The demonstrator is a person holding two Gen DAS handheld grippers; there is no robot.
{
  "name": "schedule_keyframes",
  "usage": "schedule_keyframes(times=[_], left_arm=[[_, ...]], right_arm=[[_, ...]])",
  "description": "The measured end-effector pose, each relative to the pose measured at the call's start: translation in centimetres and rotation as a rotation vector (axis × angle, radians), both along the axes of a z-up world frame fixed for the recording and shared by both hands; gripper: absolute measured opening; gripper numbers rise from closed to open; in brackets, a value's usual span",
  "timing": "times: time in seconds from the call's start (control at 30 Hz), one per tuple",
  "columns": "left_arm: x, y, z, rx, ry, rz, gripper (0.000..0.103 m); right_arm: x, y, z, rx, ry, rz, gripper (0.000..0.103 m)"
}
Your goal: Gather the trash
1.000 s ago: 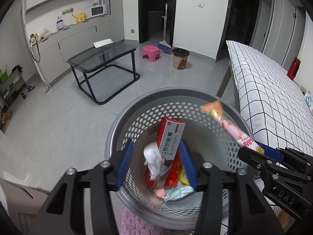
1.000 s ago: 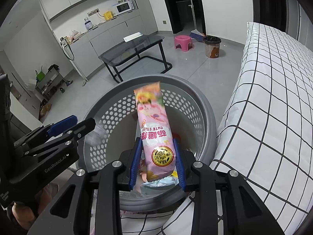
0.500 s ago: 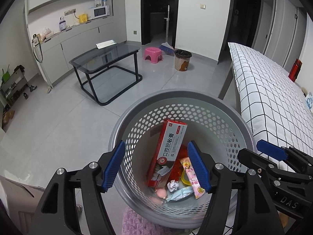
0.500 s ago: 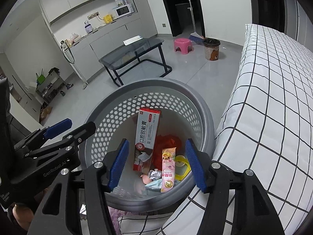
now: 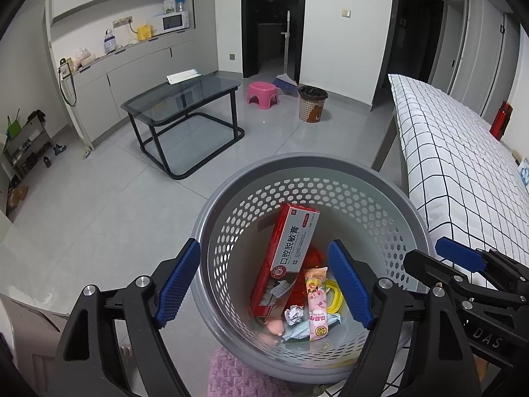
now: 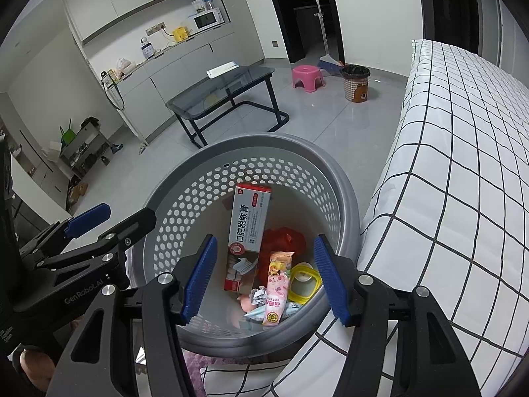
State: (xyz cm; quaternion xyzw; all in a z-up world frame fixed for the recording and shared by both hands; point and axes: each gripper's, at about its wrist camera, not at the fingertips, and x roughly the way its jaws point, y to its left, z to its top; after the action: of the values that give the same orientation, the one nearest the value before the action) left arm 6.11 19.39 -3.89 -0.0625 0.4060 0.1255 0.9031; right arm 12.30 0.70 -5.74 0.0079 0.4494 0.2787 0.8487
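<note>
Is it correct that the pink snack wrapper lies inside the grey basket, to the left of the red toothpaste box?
Not quite. In the right wrist view the pink snack wrapper does lie inside the grey basket, but to the right of the red toothpaste box, not the left.

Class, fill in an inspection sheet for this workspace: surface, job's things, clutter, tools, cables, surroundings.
Surface: grey tiled floor.
Job's things: grey perforated basket holding a red toothpaste box, pink snack wrapper, crumpled paper, yellow ring.
Clutter: pink stool.
Tools: left tool and right tool above the basket, open, nothing between the pads; the left's jaws have just been opening.
Cables: one at the counter.
Surroundings: checked bed, glass table, small bin.
</note>
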Motion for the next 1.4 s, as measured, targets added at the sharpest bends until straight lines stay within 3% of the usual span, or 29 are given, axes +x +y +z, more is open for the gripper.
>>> schedule_keyframes(times=[0.67, 1.4], left_arm=[[-0.69, 0.25, 0.89, 0.026, -0.010, 0.027, 0.096], [-0.49, 0.38, 0.34, 0.029, 0.002, 0.042, 0.096]], right_arm=[[0.29, -0.32, -0.15, 0.003, 0.000, -0.003, 0.060], [0.40, -0.56, -0.04, 0.007, -0.003, -0.008, 0.063]])
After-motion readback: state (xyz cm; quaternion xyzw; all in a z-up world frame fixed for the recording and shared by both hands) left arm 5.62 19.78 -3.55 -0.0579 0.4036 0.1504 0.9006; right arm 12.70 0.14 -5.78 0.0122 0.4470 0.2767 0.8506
